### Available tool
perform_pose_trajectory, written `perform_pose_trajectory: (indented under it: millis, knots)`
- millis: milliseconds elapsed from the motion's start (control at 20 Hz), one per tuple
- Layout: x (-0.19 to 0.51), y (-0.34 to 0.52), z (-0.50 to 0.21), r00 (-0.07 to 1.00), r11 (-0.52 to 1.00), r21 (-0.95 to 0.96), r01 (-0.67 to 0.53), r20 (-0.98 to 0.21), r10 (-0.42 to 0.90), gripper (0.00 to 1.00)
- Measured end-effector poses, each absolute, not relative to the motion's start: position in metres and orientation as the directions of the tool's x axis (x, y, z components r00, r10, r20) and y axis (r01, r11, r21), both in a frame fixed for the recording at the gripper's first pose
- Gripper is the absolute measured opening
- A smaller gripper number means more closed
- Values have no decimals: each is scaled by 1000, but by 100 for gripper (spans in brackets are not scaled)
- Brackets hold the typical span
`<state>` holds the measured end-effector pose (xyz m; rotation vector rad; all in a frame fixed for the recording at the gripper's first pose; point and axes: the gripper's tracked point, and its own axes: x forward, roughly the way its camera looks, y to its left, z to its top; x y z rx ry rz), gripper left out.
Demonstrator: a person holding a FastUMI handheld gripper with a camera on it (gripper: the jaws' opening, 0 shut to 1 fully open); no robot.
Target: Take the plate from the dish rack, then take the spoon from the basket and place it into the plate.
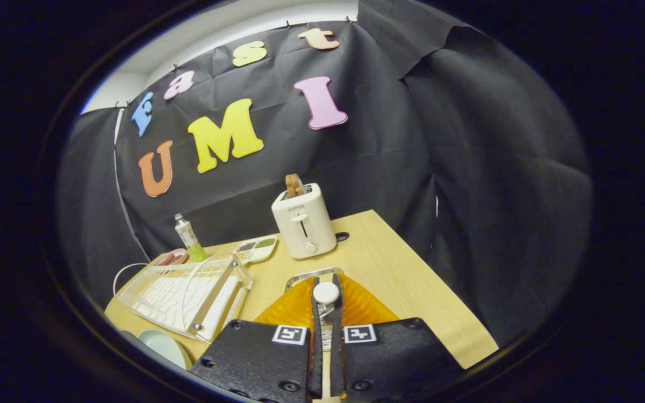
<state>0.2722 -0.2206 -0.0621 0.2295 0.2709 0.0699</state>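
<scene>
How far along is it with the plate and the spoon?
The pale plate already lies on the table beside the white dish rack, so that step looks done. The gripper is closed on the white spoon above the orange basket. Left: carry the spoon over and lay it in the plate.

The gripper (326, 313) fingers stand close on a white spoon (326, 293); its round end shows, the rest is hidden between them. The orange basket (359, 307) is half covered by the gripper body. Near left, the pale plate (166, 347) is cut off by the view's edge. The small dishes (255, 249) far left hold bits too small to name.
</scene>
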Motion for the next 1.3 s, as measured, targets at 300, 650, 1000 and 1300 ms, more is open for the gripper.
perform_pose_trajectory:
  millis: [300, 650, 1000, 1300]
  knots:
    - [241, -227, -3, 981, 979, 201, -13, -187, 51, 10]
    - [178, -166, 52, 978, 977, 135, -163, -107, 178, 10]
    - [130, -54, 56, 887, 898, 119, -425, -143, 439, 9]
    - [88, 39, 9, 701, 762, 148, -631, -313, 641, 10]
